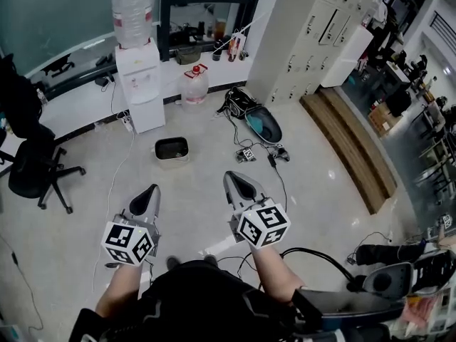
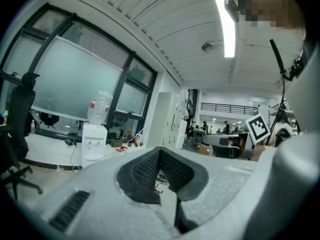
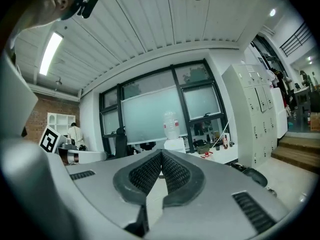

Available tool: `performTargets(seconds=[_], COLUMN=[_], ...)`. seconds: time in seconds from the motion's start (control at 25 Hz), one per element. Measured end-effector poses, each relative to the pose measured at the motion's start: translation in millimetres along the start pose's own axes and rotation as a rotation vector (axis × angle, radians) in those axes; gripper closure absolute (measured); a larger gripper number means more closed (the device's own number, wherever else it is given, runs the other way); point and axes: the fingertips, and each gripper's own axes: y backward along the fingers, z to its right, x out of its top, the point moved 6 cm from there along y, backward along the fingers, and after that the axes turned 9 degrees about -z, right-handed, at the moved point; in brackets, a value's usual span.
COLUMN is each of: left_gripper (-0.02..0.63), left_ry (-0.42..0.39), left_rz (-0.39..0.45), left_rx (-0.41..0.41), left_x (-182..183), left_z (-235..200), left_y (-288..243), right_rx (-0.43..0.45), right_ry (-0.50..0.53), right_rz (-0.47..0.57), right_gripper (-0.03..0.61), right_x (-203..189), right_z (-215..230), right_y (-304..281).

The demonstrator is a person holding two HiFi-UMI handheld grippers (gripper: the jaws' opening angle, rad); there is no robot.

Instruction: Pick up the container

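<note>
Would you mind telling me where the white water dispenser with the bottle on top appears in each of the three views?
Head view: upper left, the water dispenser stands against the window wall.
Left gripper view: left of centre, at mid-height.
Right gripper view: near the centre, slightly right.
Shared landmark: white lockers stand to its right in all three.

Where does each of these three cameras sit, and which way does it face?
Head view: on the person's head, looking steeply down at the container on the floor; left gripper, right gripper and forearms show.
Left gripper view: rides that gripper, looking along its shut jaws toward the water dispenser.
Right gripper view: likewise on its gripper.
Shared: the water dispenser.
</note>
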Motion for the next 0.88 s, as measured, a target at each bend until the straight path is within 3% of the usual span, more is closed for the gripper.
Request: performTargets(seconds=[0.52,0.88], left_gripper=[0.606,0.606], left_ry=[0.000,0.005], left_rz=[-0.004,-0.005], left_rx=[-0.085,-0.086], left_x=[-7,-15], left_z=[-41,-67], left_y=[22,17], right_rx=[-0.043,-0.029], right_ry=[0.036,0.050], right_rz=[-0.012,-0.027], right_gripper=[0.569,0.569], right_x=[1,-6], right_z=[-44,-52], right_y=[-24,-51])
